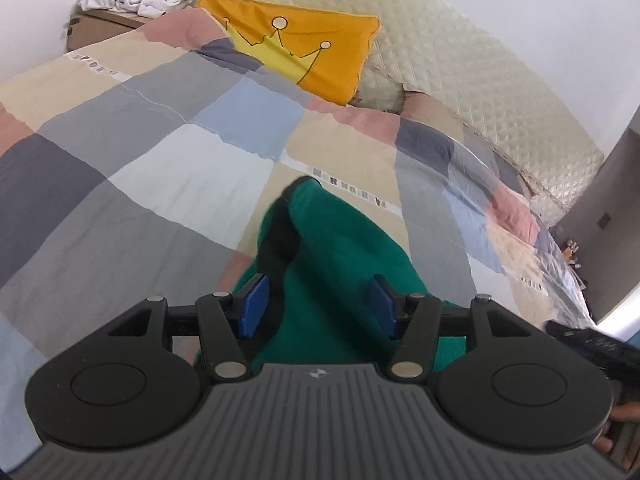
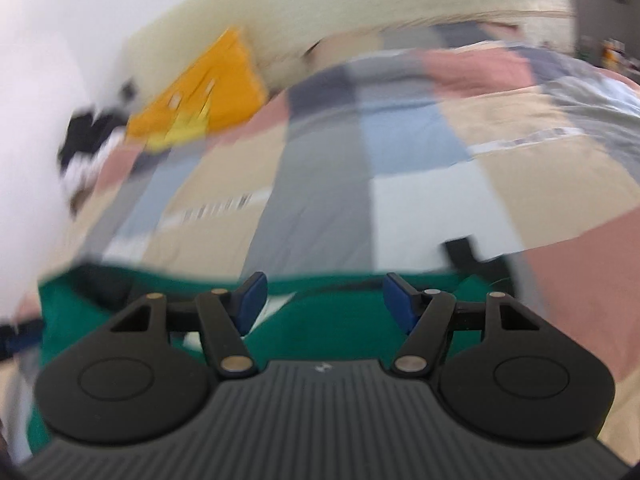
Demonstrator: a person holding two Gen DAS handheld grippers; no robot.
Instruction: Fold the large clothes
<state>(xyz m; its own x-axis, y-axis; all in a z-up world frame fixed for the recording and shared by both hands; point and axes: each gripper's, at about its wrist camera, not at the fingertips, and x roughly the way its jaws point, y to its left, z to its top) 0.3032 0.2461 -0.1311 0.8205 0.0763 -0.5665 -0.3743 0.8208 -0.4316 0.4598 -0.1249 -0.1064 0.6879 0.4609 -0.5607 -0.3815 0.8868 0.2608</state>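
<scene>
Evidently you have both grippers, left gripper [image 1: 318, 304] and right gripper [image 2: 322, 302], poised over one green garment [image 1: 344, 248] spread on the patchwork bedspread [image 1: 160, 152], fingers apart and gripping nothing, probably between folds. One orange crown pillow [image 1: 296, 48] sits beyond.

Green garment [image 1: 344, 248]: soft matt cloth, smooth knit look, w/ a black fabric lining at the fold. Bedspread [image 1: 160, 152]: thin woven cloth in patchwork colours, matt, lightly creased. Pillow [image 1: 296, 52]: orange fabric, slight sheen, piped edge. Headboard [image 1: 472, 68]: cream quilted padding, diamond stitched, worn and peeling along its lower edge. Left gripper [image 1: 319, 304]: matt black plastic body, ribbed grey top, dull metal pivot pins, blue rubbery-looking pads. Right gripper [image 2: 324, 300]: same finish. Box [image 1: 100, 26] by the wall: plain brown cardboard, w/ crumpled white cloth on top.
</scene>
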